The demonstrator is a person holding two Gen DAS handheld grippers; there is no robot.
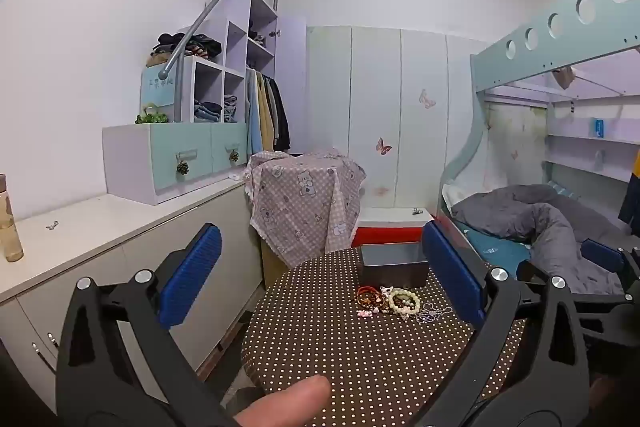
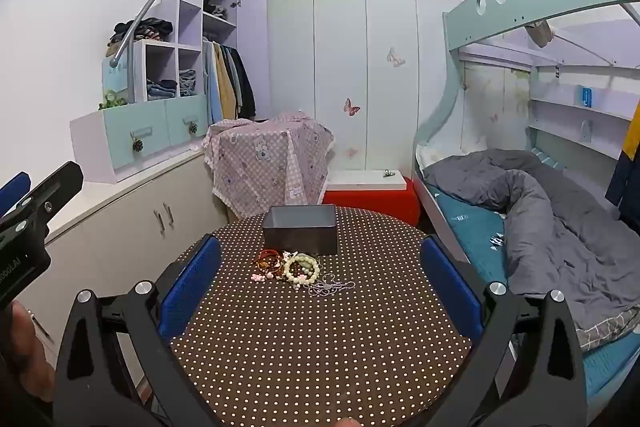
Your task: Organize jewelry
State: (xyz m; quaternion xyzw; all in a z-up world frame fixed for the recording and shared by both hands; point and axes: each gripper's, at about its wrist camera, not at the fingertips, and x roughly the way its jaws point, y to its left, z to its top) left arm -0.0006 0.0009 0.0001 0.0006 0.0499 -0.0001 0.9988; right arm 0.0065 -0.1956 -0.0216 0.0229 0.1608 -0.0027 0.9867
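Both grippers' fingers point(image 1: 190, 275) wide apart, empty; bottle point(image 1: 10, 223) at left wrist view's edge only.

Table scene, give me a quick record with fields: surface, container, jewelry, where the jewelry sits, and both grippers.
surface: round table with a brown polka-dot cloth
container: dark open box, at the table's far side
jewelry: cream bead bracelet, reddish-brown bracelets, silver chain, small pink pieces
jewelry place: heaped on the cloth just in front of the box, none visibly in it
left gripper: open, nothing between the jaws
right gripper: open, nothing held
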